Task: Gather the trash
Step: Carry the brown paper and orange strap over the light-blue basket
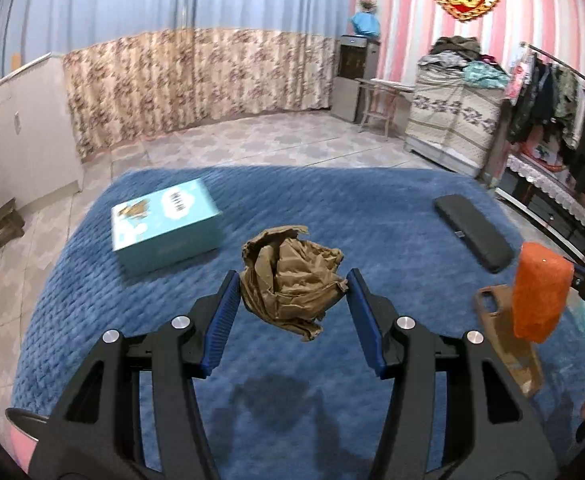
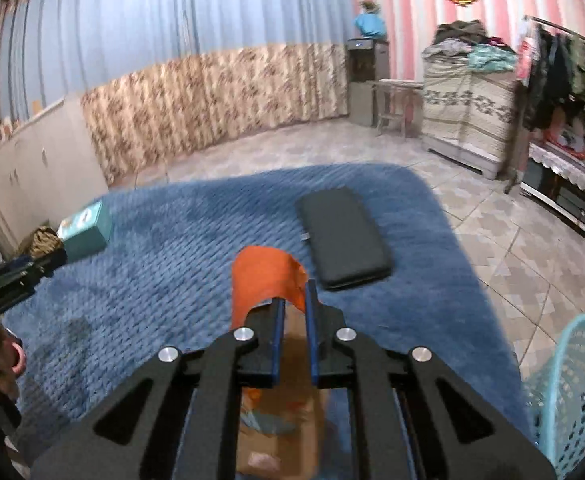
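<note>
My left gripper is shut on a crumpled ball of brown paper and holds it above the blue rug; the ball's shadow lies on the rug below. My right gripper is shut on an orange wrapper and holds it up off the rug; the wrapper also shows in the left wrist view. A flat brown piece of cardboard lies on the rug under the orange wrapper. A light blue mesh basket stands at the rug's right edge.
A teal box lies on the rug's far left. A long black case lies on the far right of the rug. Tiled floor surrounds the rug, with curtains, a cabinet, a stool and a clothes rack beyond.
</note>
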`<state>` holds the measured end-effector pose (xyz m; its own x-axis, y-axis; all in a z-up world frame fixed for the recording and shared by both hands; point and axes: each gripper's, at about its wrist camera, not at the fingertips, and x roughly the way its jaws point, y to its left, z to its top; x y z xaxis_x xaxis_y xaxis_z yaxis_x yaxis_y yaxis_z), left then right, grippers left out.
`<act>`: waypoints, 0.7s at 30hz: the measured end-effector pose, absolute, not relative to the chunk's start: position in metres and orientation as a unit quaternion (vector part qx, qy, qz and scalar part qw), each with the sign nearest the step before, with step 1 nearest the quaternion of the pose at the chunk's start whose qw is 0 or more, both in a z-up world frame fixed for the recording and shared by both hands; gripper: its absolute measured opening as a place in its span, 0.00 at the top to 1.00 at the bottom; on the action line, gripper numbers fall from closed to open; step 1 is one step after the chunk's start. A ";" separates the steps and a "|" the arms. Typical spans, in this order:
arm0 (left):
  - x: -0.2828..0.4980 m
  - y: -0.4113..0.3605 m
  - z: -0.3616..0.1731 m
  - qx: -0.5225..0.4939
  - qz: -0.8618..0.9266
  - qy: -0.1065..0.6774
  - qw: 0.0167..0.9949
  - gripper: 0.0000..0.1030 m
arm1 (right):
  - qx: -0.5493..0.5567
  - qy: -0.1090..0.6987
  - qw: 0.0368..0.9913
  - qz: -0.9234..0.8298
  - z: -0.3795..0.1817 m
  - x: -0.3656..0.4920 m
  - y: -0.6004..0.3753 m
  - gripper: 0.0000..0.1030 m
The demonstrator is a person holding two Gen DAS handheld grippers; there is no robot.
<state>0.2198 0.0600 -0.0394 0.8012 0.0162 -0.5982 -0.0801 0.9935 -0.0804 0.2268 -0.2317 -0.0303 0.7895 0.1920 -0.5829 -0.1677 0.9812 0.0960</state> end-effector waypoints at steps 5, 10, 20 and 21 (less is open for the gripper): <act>0.220 0.012 -0.027 -0.039 -0.014 0.306 0.951 0.48 | 0.043 0.287 0.955 0.059 -0.010 0.202 -0.284 0.90; 0.221 -0.045 -0.024 -0.024 -0.058 0.303 0.951 0.48 | 0.060 0.274 0.960 0.019 -0.004 0.175 -0.331 0.90; 0.219 -0.162 -0.014 0.000 -0.156 0.288 0.945 0.48 | 0.110 0.259 0.956 -0.082 -0.002 0.121 -0.442 0.90; 0.218 -0.170 -0.014 0.002 -0.164 0.287 0.944 0.48 | 0.115 0.257 0.955 -0.093 -0.003 0.115 -0.453 0.90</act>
<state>0.2177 -0.1701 -0.0141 0.7815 -0.3089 -0.5421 0.3111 0.9460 -0.0906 0.1148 -0.4531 -0.0027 0.8510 -0.1177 -0.5118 0.2358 0.9564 0.1722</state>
